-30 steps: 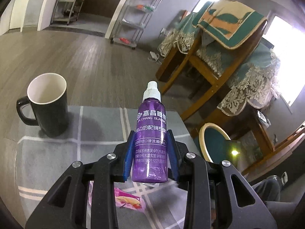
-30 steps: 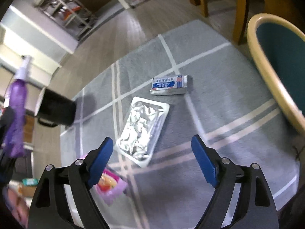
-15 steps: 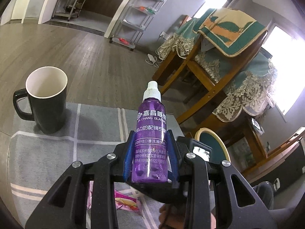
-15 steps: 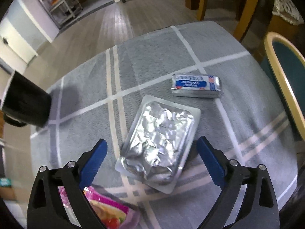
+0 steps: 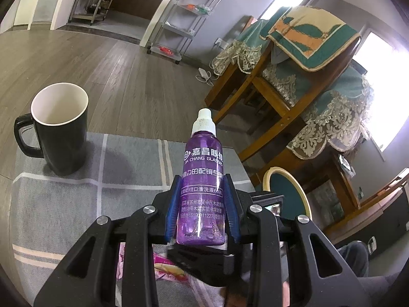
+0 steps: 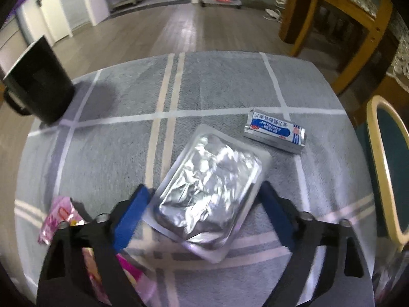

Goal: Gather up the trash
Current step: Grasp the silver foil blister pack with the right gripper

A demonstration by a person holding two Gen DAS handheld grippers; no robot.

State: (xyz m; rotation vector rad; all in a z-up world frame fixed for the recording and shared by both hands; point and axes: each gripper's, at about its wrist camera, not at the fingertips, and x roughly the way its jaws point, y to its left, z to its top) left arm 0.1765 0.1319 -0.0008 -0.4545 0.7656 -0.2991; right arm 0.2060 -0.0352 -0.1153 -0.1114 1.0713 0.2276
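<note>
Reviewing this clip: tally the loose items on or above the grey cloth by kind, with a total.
Bottles: 1, the purple spray bottle clamped in the left gripper
Mugs: 1, the black mug
Foil trays: 1, the silver foil tray between the right gripper's jaws, which have just been closing
Small packets: 1, the blue-and-white packet
Snack wrappers: 1, the pink wrapper
Total: 5
</note>
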